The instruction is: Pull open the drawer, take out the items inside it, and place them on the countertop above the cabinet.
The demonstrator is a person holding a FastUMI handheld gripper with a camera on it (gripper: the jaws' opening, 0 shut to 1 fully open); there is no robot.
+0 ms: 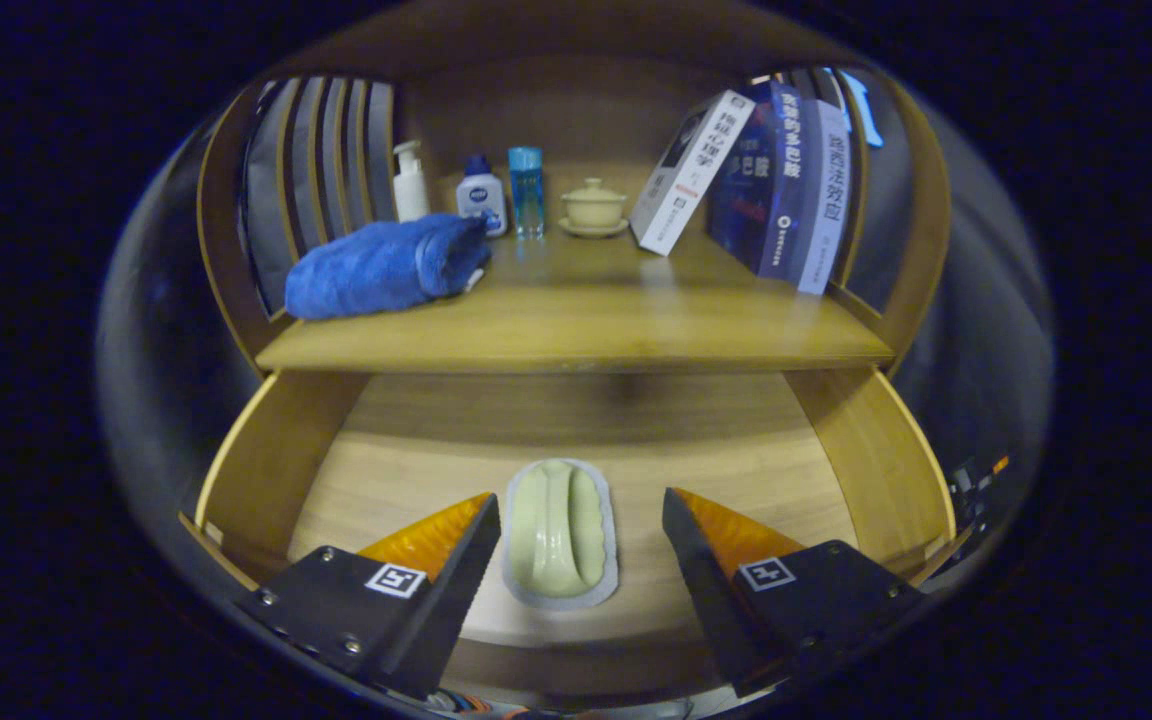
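drawer (pixel 576 440) open; pale dish (pixel 561 535) between spread claw (pixel 581 525) fingers.

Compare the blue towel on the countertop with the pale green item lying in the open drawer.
The blue towel is soft, folded cloth; the pale green item looks hard and glossy, with a grey rim. The towel lies on the countertop beside the bottles; the green item lies on the drawer floor. The towel sits far beyond the tongs; the green item lies between their open fingers, untouched. Both lie flat on wood.
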